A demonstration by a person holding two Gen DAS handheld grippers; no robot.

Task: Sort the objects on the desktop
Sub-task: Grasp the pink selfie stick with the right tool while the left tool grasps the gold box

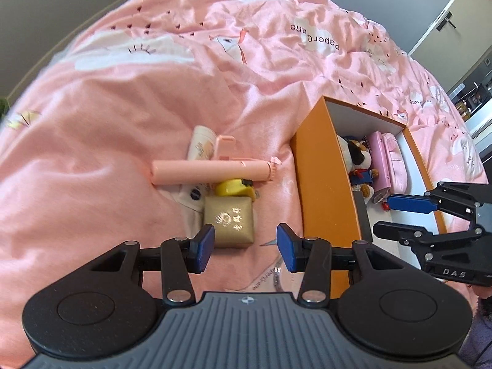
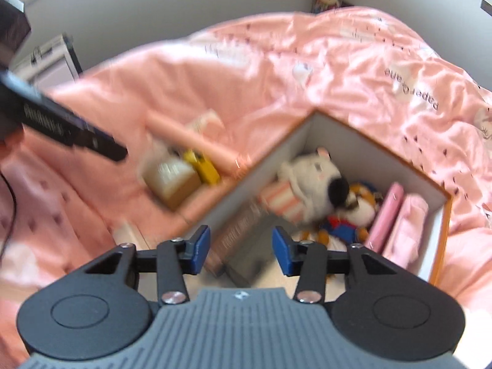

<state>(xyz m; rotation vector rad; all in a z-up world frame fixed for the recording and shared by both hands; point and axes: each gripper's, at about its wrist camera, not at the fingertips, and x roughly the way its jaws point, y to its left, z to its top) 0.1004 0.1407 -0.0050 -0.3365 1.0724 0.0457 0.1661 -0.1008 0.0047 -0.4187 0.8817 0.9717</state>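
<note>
L gripper (image 1: 245, 248): hovering w/ jaws spread, gold box (image 1: 229, 222) just ahead.
R gripper (image 2: 241, 249): hanging spread over orange box (image 2: 443, 237), gripping nothing.

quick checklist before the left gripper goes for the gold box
1. Left gripper open and empty: ok.
2. Gold box lined up with the gap: not ok, it sits nearer the left finger.
3. Yellow tape measure touches the box's far side, may get nudged: not ok.
4. Right gripper open, over the orange box, out of the way: ok.
5. Free room in the orange box: cannot tell.
</note>
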